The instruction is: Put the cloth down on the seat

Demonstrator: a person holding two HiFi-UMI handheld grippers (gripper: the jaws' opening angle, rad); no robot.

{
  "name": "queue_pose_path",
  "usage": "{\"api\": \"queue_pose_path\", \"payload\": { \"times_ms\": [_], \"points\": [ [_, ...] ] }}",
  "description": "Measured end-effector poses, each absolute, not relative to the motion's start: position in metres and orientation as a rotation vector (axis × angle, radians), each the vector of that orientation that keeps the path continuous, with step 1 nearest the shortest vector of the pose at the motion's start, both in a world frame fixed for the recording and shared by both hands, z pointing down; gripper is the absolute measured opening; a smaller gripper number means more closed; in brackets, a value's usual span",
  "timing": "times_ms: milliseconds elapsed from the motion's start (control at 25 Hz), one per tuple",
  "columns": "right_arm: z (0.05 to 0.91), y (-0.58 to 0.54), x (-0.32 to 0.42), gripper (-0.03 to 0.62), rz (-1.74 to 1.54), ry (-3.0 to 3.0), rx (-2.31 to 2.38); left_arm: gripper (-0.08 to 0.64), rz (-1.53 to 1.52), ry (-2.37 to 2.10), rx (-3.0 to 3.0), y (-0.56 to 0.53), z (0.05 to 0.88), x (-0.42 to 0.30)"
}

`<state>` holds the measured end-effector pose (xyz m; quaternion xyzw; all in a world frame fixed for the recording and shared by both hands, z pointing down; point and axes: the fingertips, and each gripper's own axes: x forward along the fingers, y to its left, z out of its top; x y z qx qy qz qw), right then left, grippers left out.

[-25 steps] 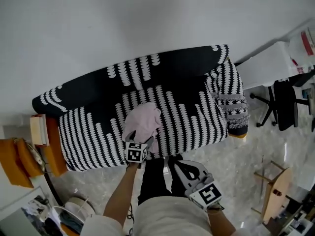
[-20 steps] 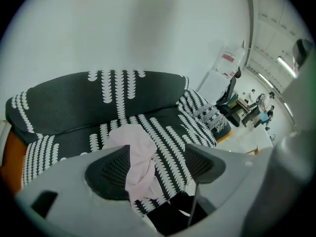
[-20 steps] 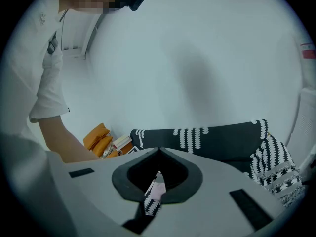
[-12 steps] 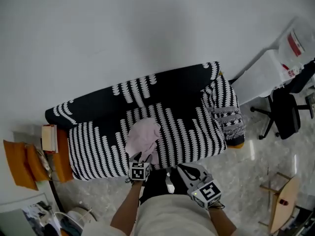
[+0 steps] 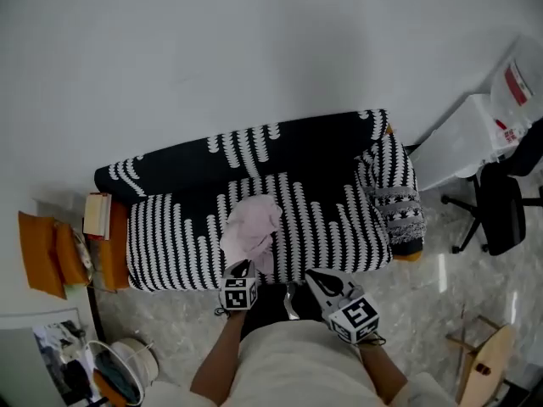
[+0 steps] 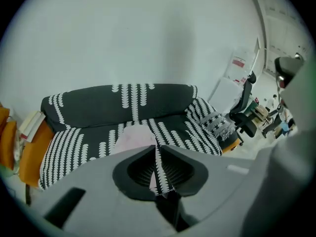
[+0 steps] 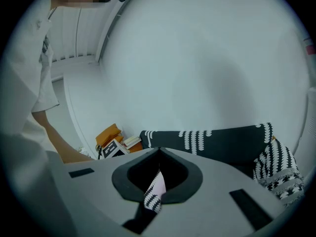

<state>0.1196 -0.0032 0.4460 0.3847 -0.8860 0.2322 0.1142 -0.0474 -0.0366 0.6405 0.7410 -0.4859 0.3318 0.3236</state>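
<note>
Left gripper (image 5: 242, 266) drawn back from cloth (image 5: 251, 227), fingers just closed, empty; right gripper (image 5: 310, 275) fingers together, empty

Bare seat (image 5: 182, 236) flanks the pink cloth (image 5: 250, 227) on both sides; a fringed cushion (image 5: 399, 210) blocks the right end, apparently books (image 5: 97, 214) the left; floor (image 5: 424, 282) in front open.

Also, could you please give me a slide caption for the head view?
Pink cloth lying crumpled on the black-and-white patterned sofa seat.
</note>
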Motion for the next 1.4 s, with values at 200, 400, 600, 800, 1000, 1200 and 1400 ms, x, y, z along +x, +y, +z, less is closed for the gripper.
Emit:
{"api": "queue_pose_path", "payload": {
  "times_ms": [200, 400, 600, 800, 1000, 1200, 1400],
  "points": [
    [0.451, 0.0, 0.117, 0.008, 0.673, -2.627, 1.026, 0.012, 0.801, -1.334, 1.916, -0.017, 0.622, -0.051],
    [0.449, 0.006, 0.11, 0.008, 0.663, -2.649, 0.964, 0.012, 0.7, -1.341, 1.955, 0.003, 0.59, -0.051],
    [0.44, 0.011, 0.101, 0.008, 0.655, -2.679, 0.967, 0.012, 0.539, -1.265, 2.127, 0.021, 0.532, -0.035],
    [0.429, 0.018, 0.09, 0.008, 0.629, -2.692, 1.006, 0.012, 0.358, -1.151, 2.216, 0.04, 0.492, -0.024],
    [0.424, 0.032, 0.065, 0.008, 0.627, -2.683, 1.034, 0.012, 0.364, -1.094, 2.332, 0.053, 0.468, -0.034],
    [0.417, 0.06, 0.025, 0.008, 0.625, -2.669, 1.037, 0.012, 0.264, -1.031, 2.413, 0.077, 0.443, -0.054],
    [0.415, 0.096, -0.017, 0.008, 0.677, -2.645, 1.109, 0.012, 0.223, -0.957, 2.461, 0.108, 0.43, -0.081]
  ]
}}
